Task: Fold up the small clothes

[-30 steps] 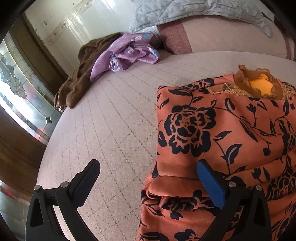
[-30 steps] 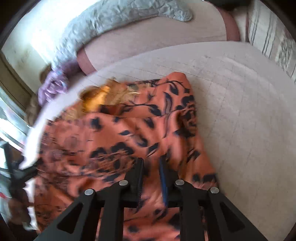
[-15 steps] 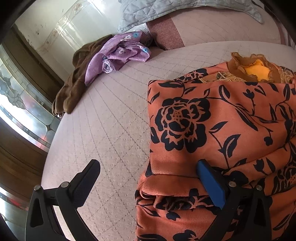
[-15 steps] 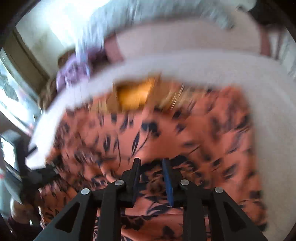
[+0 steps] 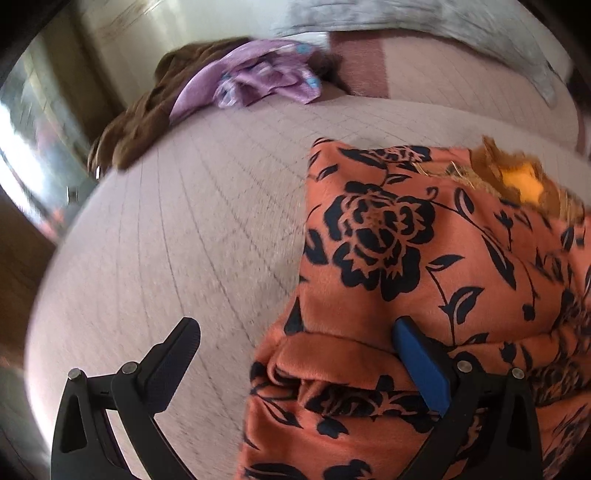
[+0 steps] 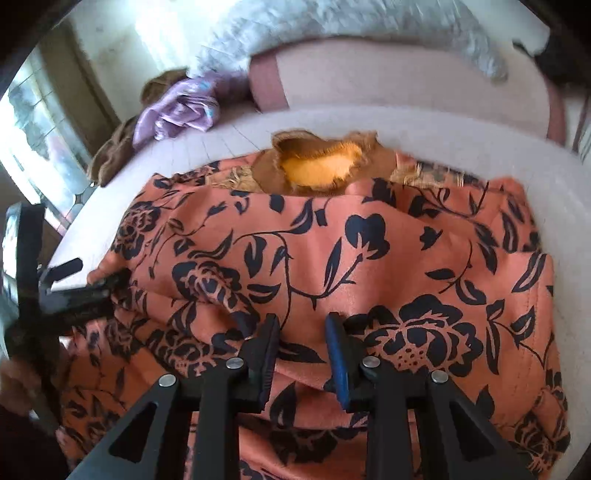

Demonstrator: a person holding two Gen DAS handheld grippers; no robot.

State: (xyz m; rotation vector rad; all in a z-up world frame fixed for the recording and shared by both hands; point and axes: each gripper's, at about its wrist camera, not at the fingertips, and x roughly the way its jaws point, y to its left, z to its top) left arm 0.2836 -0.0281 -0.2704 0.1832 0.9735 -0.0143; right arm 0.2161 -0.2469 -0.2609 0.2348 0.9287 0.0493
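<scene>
An orange-red garment point(image 5: 388, 240) with a black flower print lies folded on the pale quilted bed point(image 5: 184, 240). Its yellow-brown lining point(image 6: 317, 166) shows at the far edge. My left gripper point(image 5: 295, 325) stands wide open over the garment's left edge, one finger above bare bed and the blue-padded finger point(image 5: 421, 362) lying on the cloth. The right wrist view shows this left gripper point(image 6: 74, 280) at the cloth's left border. My right gripper point(image 6: 303, 319) hovers low over the near middle of the garment point(image 6: 332, 240). Its jaws stand a little apart, with flat cloth under the gap and nothing pinched.
A purple cloth point(image 5: 258, 81) and a brown cloth point(image 5: 140, 122) are heaped at the far left of the bed. A pink pillow point(image 5: 443, 74) and a grey quilt point(image 5: 406, 22) lie behind. A window point(image 5: 29, 155) runs along the left. A hand point(image 6: 18, 387) holds the left gripper.
My right gripper has slid left from the garment's right side to its near middle, and its jaws have parted a little. The left gripper rolled slightly and stayed at the left edge.
</scene>
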